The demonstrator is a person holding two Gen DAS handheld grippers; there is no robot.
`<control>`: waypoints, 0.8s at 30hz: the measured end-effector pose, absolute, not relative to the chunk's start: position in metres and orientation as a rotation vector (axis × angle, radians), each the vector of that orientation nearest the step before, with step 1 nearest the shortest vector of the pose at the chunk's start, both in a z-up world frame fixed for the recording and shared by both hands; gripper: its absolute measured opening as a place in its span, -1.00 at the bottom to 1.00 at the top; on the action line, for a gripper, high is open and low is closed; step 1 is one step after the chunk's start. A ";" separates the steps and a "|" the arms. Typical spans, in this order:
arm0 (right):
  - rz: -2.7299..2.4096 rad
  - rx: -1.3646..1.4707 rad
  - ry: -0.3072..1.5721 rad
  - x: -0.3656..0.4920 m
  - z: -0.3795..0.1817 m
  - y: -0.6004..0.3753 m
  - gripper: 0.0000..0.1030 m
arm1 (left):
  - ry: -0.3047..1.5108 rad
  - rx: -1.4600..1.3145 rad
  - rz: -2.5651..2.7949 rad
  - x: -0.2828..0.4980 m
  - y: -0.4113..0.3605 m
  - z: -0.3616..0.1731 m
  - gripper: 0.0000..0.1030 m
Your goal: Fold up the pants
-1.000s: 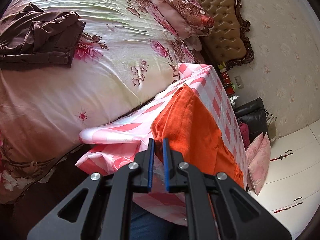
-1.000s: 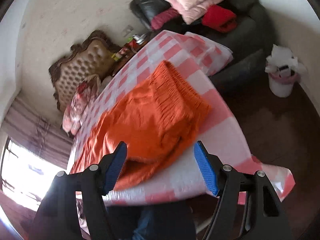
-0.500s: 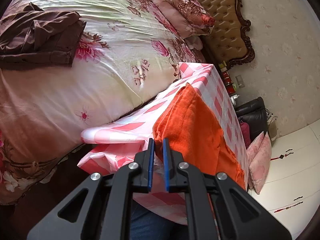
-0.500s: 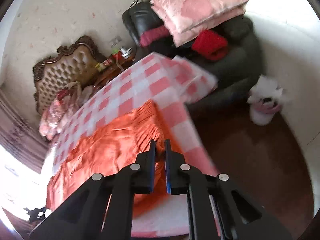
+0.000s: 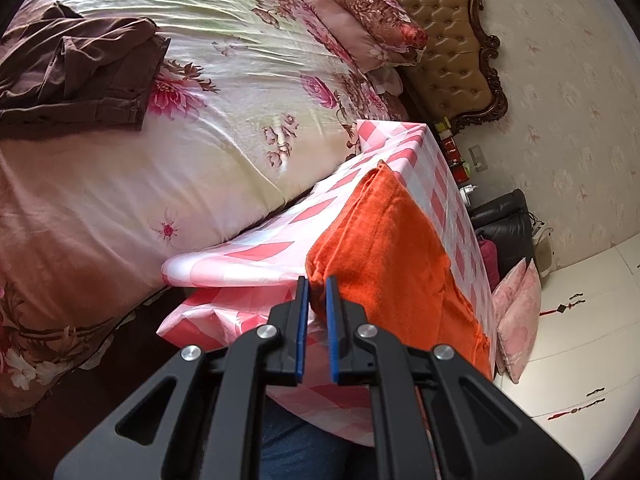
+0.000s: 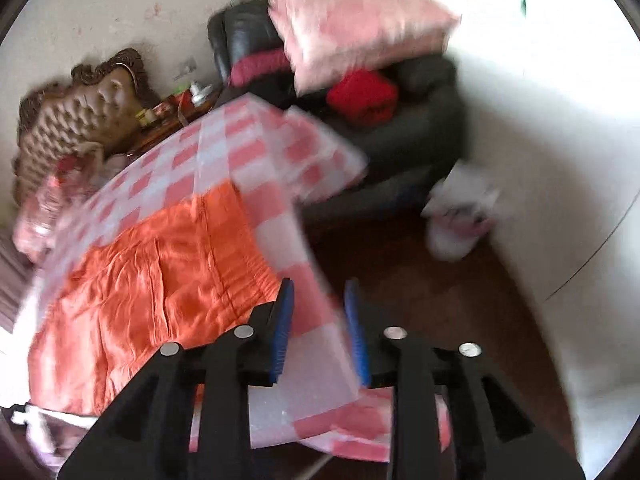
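Observation:
The orange pants point(image 5: 392, 248) lie folded on a table under a pink checked cloth point(image 5: 256, 252). In the left wrist view my left gripper point(image 5: 316, 284) hovers shut at the pants' near corner, and no fabric is visibly pinched between its blue pads. The right wrist view is blurred by motion. There the orange pants point(image 6: 160, 280) lie to the left, with the elastic waistband toward my right gripper point(image 6: 320, 292). Its jaws are opening and hold nothing. Only the checked cloth point(image 6: 224, 148) shows between them, near the table's right edge.
A bed with a floral cover point(image 5: 180, 100) carries a brown garment point(image 5: 76, 72) left of the table. A black sofa point(image 6: 400, 128) bears pink pillows point(image 6: 360, 28) and a red bundle point(image 6: 364, 96). A white bin point(image 6: 460, 220) stands on the dark floor point(image 6: 440, 300).
My right gripper stood wide open over the pants' waistband, shut with nothing in it, then parted again while rising and rolling toward the table's right edge. The left gripper stayed put.

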State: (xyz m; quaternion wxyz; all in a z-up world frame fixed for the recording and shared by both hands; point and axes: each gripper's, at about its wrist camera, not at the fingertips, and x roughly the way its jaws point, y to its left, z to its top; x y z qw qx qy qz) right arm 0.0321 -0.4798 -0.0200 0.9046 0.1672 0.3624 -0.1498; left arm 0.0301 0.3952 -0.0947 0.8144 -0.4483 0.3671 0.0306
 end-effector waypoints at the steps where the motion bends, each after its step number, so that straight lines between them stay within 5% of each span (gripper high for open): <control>1: -0.286 0.315 0.734 0.036 -0.011 -0.470 -0.35 | 0.783 -0.951 0.062 0.031 0.395 -0.094 -0.84; 4: -0.090 0.169 0.747 0.073 0.015 -0.406 -0.04 | 0.783 -0.946 0.050 0.032 0.397 -0.093 -0.84; 13: 0.605 -0.312 0.815 0.216 0.004 -0.131 -0.04 | 0.770 -0.904 0.032 0.032 0.395 -0.093 -0.84; 24: 0.735 -0.491 0.909 0.269 -0.039 -0.090 -0.05 | 0.757 -0.809 -0.026 0.032 0.395 -0.086 -0.84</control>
